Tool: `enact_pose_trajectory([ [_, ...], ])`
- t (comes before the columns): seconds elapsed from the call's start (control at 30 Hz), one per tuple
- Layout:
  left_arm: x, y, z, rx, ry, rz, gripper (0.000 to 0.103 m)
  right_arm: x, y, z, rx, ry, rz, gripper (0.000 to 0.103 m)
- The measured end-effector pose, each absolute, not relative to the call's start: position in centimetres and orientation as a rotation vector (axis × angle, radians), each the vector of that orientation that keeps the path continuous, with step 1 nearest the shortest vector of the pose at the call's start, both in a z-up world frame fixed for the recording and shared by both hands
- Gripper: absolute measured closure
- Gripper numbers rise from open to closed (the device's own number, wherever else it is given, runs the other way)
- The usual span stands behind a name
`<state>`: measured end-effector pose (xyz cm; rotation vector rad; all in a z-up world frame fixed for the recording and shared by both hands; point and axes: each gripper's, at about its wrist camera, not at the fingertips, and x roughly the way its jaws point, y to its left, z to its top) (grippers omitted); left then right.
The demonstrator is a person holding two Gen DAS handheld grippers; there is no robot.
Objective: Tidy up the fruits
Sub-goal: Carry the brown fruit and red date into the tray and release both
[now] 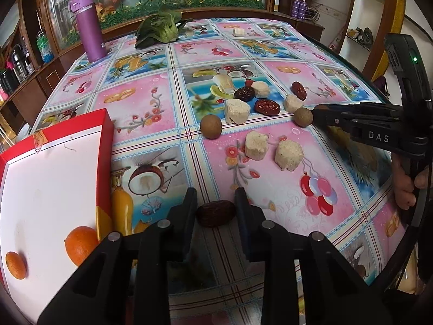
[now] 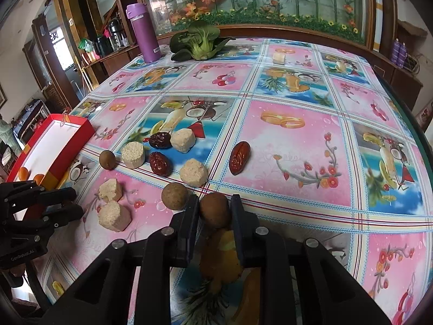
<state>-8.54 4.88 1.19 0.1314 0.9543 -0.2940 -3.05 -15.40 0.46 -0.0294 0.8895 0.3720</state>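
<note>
- Fruits lie scattered over the middle of the desk (image 2: 297, 146): three red dates (image 2: 160, 163), round brown longans (image 2: 175, 196) and pale crumbly cake blocks (image 2: 193, 173) among them, none touching the box.
- Two oranges (image 1: 81, 244) already sit in the red box (image 1: 104, 124) with the white floor at the left edge of the desk, so the sorting looks under way with most pieces still outside.
- One more dark date (image 1: 215, 213) sits between the fingers of the left hand-held gripper (image 1: 215, 211); the jaws stand on either side of it with thin gaps showing, so whether they pinch it I cannot tell.
- A brown longan (image 2: 215, 210) sits between the fingers of the right hand-held gripper (image 2: 215, 211), which looks closed on it, just beside the second longan.
- My reading of the step: both grippers are at the pick stage, each with one fruit.
- Next move, as a judgement: lift each fruit clear of the desk, carry it left to the box and release it over the bare white floor, away from the oranges.
- The right one has the longer path across the cake blocks, so it needs height; a round longan could also slip out of a light pinch.
- A purple flask (image 2: 144, 33) and a leafy green vegetable (image 2: 199, 42) stand near the far edge, well apart from the work.
</note>
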Motion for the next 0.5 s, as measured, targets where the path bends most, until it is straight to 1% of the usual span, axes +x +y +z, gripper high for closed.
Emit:
enact_pose_trajectory([
  [0.2, -9.1, 5.3, 1.7, 0.079, 0.951, -0.278, 0.073, -3.2, -16.0, 0.7, -0.001, 0.87, 0.351, 0.081],
  [0.4, -11.2, 6.6, 4.7, 0.026, 0.861, -0.26, 0.073, -3.8, -16.9, 2.0, 0.04, 0.772, 0.333, 0.081],
  [0.5, -12.3, 8.1, 6.2, -0.005, 0.818, -0.235, 0.073, -3.9, -17.0, 2.3, 0.057, 0.753, 0.335, 0.081],
])
